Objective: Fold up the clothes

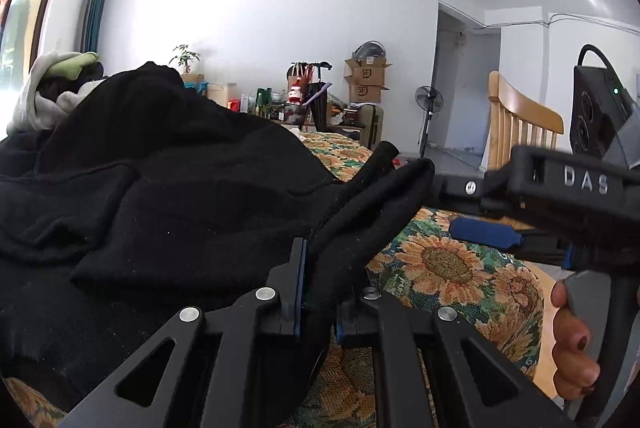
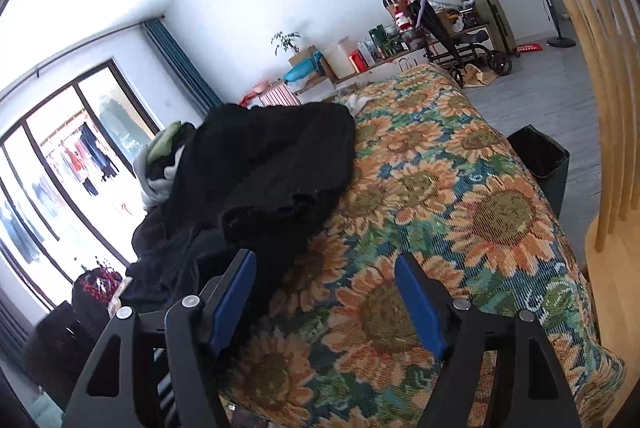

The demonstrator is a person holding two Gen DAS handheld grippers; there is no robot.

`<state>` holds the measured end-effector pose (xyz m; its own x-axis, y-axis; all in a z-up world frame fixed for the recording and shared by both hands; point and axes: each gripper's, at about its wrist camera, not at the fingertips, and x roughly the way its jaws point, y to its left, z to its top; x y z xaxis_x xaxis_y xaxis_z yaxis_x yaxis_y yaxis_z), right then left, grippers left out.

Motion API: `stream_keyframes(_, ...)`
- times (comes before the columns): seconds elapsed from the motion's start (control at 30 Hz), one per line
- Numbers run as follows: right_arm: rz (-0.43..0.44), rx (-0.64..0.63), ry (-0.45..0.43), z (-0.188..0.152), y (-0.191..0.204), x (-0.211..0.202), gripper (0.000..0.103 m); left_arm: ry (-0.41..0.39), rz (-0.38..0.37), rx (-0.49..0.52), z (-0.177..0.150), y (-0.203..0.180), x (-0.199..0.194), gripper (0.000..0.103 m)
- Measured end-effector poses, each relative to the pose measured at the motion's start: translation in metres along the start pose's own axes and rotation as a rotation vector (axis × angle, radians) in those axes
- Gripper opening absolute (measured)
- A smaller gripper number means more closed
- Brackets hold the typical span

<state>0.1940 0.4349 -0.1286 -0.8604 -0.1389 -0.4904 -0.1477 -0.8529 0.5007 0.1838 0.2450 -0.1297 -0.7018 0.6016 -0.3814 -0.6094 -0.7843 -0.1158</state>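
A soft, matte black garment (image 1: 168, 187) lies in a rumpled heap on the sunflower cloth (image 2: 460, 195), a coarse woven cover in orange, green and blue that drapes the table. From the right wrist view the garment takes up the cloth's left half, its thick rolled hem facing the camera, while the cloth's right half lies bare.

The left gripper (image 1: 318, 292) is clenched on a fold of the black garment: fabric bunches up between the two blue-padded fingers (image 1: 299, 288) and rises toward the right. The right gripper (image 2: 326, 294) stands released, its two blue pads (image 2: 420, 308) wide apart over the cloth, just right of the garment's edge, nothing between them.

Behind the garment, at the cloth's far left, sits one small pile of other clothes (image 2: 160, 163), grey-white, green and dark.

Only the left wrist view shows the right gripper from the side, with a hand (image 1: 572, 344) on its grip. Only the right wrist view shows one black bin (image 2: 540, 155) beside the cloth's right edge. One pale wooden spindle-back chair (image 2: 600, 107) appears in both.
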Motion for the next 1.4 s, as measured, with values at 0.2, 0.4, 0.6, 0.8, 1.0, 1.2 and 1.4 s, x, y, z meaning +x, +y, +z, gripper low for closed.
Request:
stream_keyframes(0.2,0.009,0.045,0.024,0.001,-0.009,0.008,0.079,-0.076,-0.035,-0.162,-0.003,0.017,-0.018,0.011)
stream_keyframes(0.4,-0.018,0.017,0.038,0.001,-0.002,0.017,0.080,-0.117,-0.070,-0.297,-0.003,0.034,-0.035,0.011)
stream_keyframes(0.6,-0.033,-0.023,0.061,-0.004,0.010,0.025,0.080,-0.080,-0.072,-0.379,-0.008,0.052,-0.024,0.010)
stream_keyframes(0.8,-0.058,-0.052,0.060,-0.006,0.016,0.025,0.080,-0.082,-0.113,-0.429,-0.011,0.060,-0.025,0.008)
stream_keyframes(1.0,-0.094,-0.092,0.071,-0.006,0.022,0.029,0.081,-0.119,-0.140,-0.468,-0.013,0.070,-0.036,0.008)
stream_keyframes(1.2,-0.169,-0.164,0.072,-0.007,0.036,0.040,0.085,-0.156,-0.095,-0.463,-0.005,0.083,-0.044,0.007)
stream_keyframes(1.4,-0.187,-0.283,0.075,0.004,0.064,0.051,0.084,-0.179,-0.073,-0.412,0.009,0.087,-0.048,0.007)
